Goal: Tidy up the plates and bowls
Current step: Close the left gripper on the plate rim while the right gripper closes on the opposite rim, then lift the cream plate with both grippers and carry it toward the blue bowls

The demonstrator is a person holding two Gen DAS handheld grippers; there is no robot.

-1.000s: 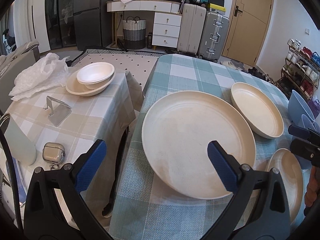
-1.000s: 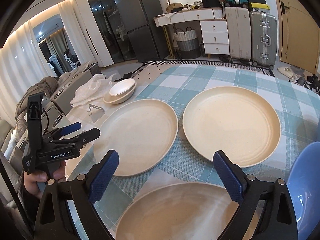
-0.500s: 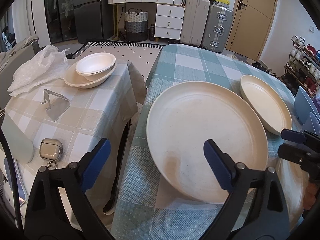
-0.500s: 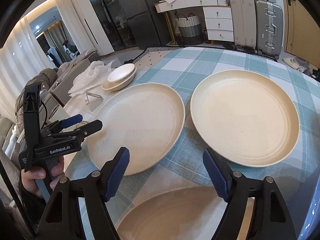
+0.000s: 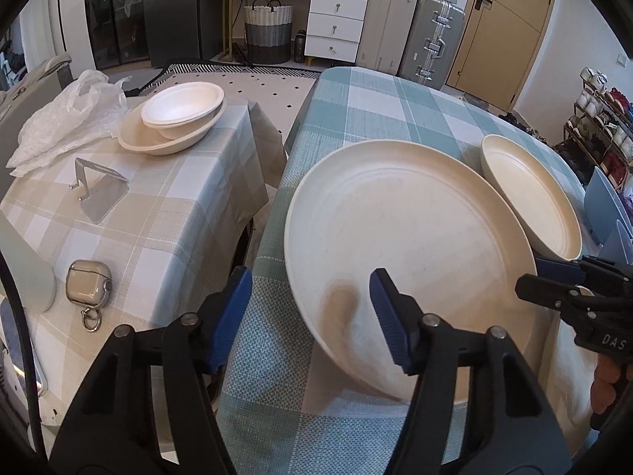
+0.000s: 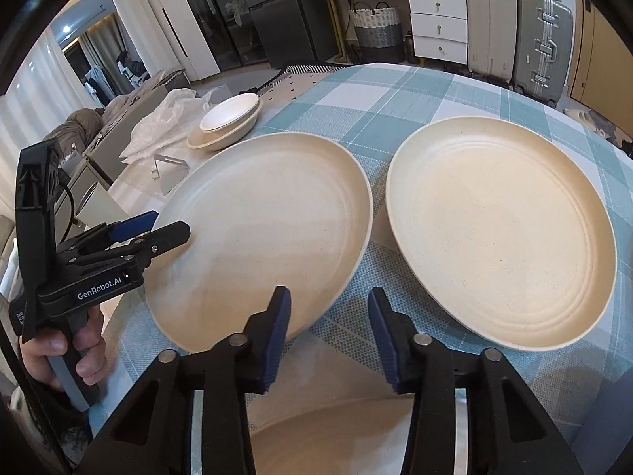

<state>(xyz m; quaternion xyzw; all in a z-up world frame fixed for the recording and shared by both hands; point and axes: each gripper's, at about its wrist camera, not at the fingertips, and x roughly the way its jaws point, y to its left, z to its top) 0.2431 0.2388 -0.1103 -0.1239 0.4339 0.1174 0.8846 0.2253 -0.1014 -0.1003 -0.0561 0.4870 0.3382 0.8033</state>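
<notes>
- Cream plates lie on a counter [image 6: 399, 91] covered in a teal check cloth: a left plate [image 5: 407, 253], a right plate [image 6: 498, 233] beside it, and a near plate [image 6: 336, 427] closest to the person, partly hidden under the right tongs.
- Left tongs [image 5: 312, 308] straddle the left plate's near-left rim: one blue pad [image 5: 389, 316] is over the plate's inner face, the other [image 5: 233, 308] is outside the rim over the cloth. The jaws are closing but the pads do not yet press the rim.
- Right tongs [image 6: 328, 332] hang over the cloth in the gap where the three plates come closest. Their left pad is at the left plate's near-right edge; whether it touches cannot be told. The jaws are closing with only cloth showing between them.
- Round plates have no long axis, so only the rim matters. The left hand is nearer to a grip, on the left plate.
- Both tongs slope steeply down and away from the person.
- On a second counter [image 5: 158, 206] to the left, a white bowl [image 5: 180, 109] is nested in a shallow cream dish [image 5: 166, 140], likely where the stack belongs.
</notes>
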